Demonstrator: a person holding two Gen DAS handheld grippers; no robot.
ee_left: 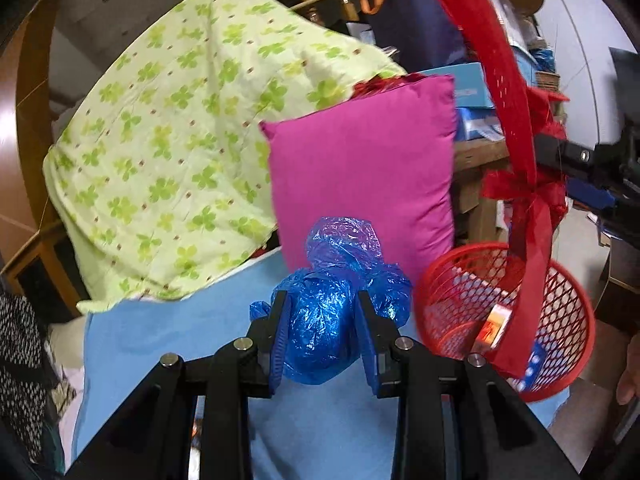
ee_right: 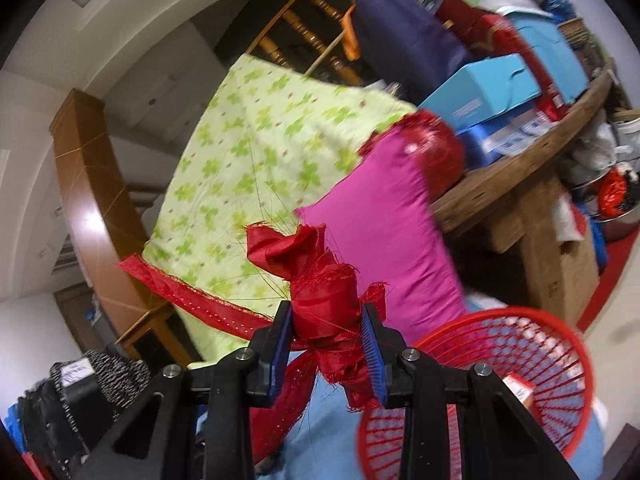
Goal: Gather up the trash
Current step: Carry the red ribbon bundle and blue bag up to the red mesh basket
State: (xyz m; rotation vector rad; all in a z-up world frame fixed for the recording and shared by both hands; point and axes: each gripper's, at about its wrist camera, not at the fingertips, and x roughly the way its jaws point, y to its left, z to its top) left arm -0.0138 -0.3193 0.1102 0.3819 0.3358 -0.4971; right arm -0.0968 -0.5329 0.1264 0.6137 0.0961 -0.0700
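Note:
My left gripper (ee_left: 322, 308) is shut on a crumpled blue plastic bag (ee_left: 320, 328), held above the light blue sheet (ee_left: 160, 344), just left of the red mesh basket (ee_left: 560, 308). My right gripper (ee_right: 326, 318) is shut on a bunched red ribbon (ee_right: 324, 300); the ribbon's long strip trails left and, in the left wrist view, hangs as a band with a bow (ee_left: 520, 188) over the basket. The basket (ee_right: 540, 360) lies lower right of the right gripper and holds a small red-and-white box (ee_right: 520, 392).
A magenta pillow (ee_left: 360, 184) and a green clover-print quilt (ee_left: 172, 140) lean behind the sheet. A wooden table (ee_right: 520, 184) stacked with blue boxes (ee_right: 480, 96) stands at the right. A wooden bed frame (ee_right: 92, 184) is on the left.

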